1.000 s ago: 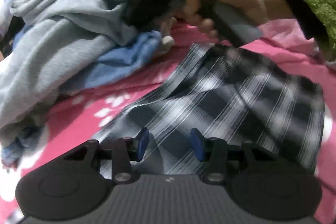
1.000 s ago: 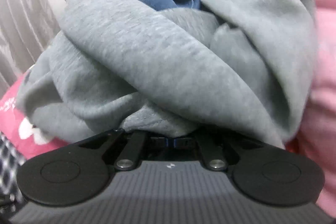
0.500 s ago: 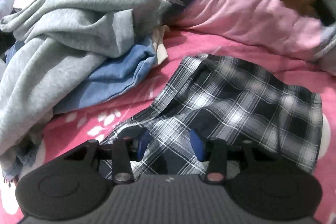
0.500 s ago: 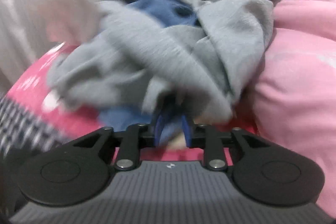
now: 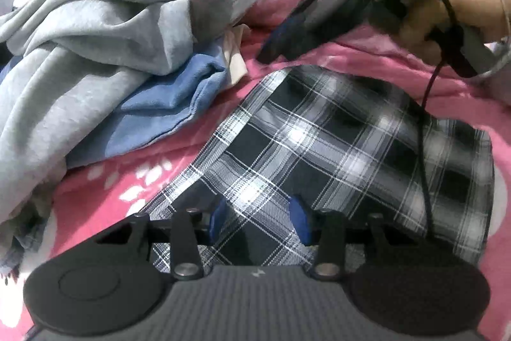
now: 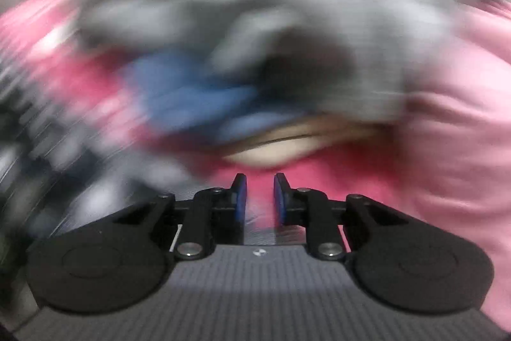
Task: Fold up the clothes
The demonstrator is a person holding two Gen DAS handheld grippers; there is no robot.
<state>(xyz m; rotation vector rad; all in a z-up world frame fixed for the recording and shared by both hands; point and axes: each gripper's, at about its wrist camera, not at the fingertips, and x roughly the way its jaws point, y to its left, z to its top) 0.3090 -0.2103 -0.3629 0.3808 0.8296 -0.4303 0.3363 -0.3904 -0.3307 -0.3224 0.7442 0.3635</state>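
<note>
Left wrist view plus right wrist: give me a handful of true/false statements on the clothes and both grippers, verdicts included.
1. The plaid garment lies spread on the pink bedding. True.
2. The left gripper has its fingers clamped shut on the grey sweatshirt. False: the fingers stand apart over the plaid garment, and the sweatshirt lies off to the side.
3. A blue garment lies partly under the grey sweatshirt. True.
4. The right gripper carries the blue garment between its fingers. False: there is an empty gap between its fingers, which have just been closing.
5. The right wrist view is sharp. False: it is heavily motion-blurred.
</note>
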